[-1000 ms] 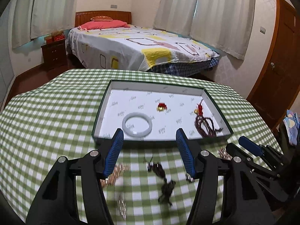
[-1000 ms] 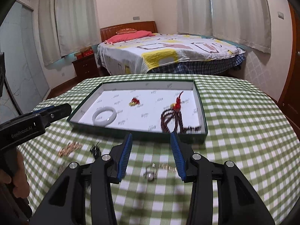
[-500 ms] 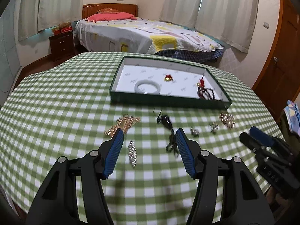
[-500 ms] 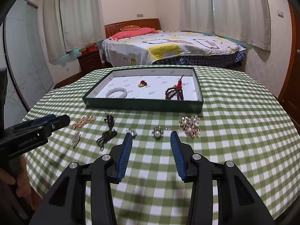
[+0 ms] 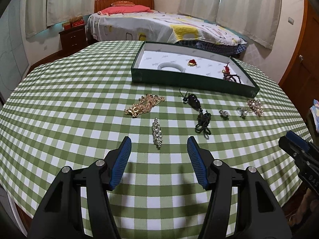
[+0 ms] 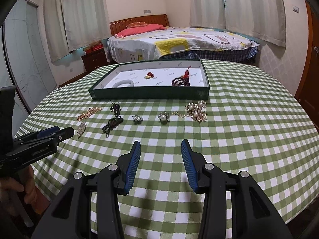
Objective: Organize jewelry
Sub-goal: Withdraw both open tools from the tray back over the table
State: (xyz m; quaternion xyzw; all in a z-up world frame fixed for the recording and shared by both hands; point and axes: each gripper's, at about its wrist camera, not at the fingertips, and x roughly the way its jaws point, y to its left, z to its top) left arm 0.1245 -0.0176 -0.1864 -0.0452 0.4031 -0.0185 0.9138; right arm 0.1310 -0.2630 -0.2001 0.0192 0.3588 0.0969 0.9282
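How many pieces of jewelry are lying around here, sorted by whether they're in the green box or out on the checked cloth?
In the green box: 3, namely white bangle, red-and-gold piece, dark bead string.
On the checked cloth: 6, namely gold chain, rhinestone strip, black pendant cord, small silver piece, pearl ring, pearl cluster.
Total: 9

Home bedroom: made bed [image 5: 159,27], curtains [image 6: 249,8], apparently a nightstand [image 5: 72,37].
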